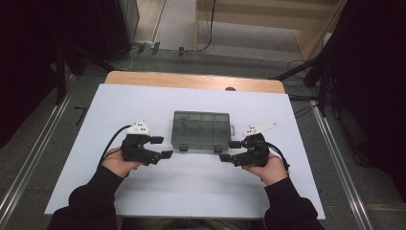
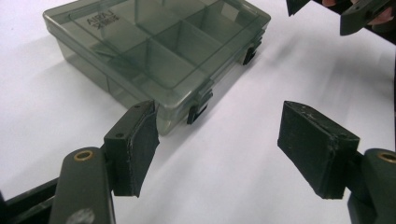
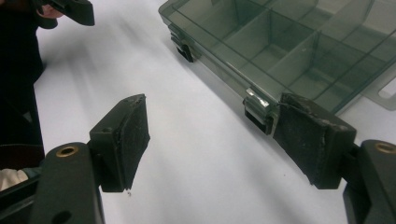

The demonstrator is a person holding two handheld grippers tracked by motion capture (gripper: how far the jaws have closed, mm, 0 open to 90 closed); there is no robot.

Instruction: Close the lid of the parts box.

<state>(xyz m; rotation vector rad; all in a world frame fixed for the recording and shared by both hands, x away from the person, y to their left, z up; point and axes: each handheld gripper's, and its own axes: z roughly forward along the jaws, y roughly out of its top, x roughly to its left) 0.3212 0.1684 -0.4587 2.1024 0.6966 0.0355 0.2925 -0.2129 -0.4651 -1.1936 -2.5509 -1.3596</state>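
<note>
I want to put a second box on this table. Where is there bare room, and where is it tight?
Bare white table lies in front of the plastic box, between the sleeves, and behind the box up to the wooden edge. The far left and far right strips are free too. It is tight at the box's front corners, where the left gripper and right gripper sit, both open.

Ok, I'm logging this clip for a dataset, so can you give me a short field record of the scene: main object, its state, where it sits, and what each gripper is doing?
object: smoky grey translucent plastic compartment box
lid: down, dividers visible through it
latches: two black clips on the near edge
surface: white table sheet
left gripper: jaws wide apart, nothing between them, beside the box's near left corner
right gripper: jaws wide apart, nothing between them, one pad close by a latch; contact unclear
</note>
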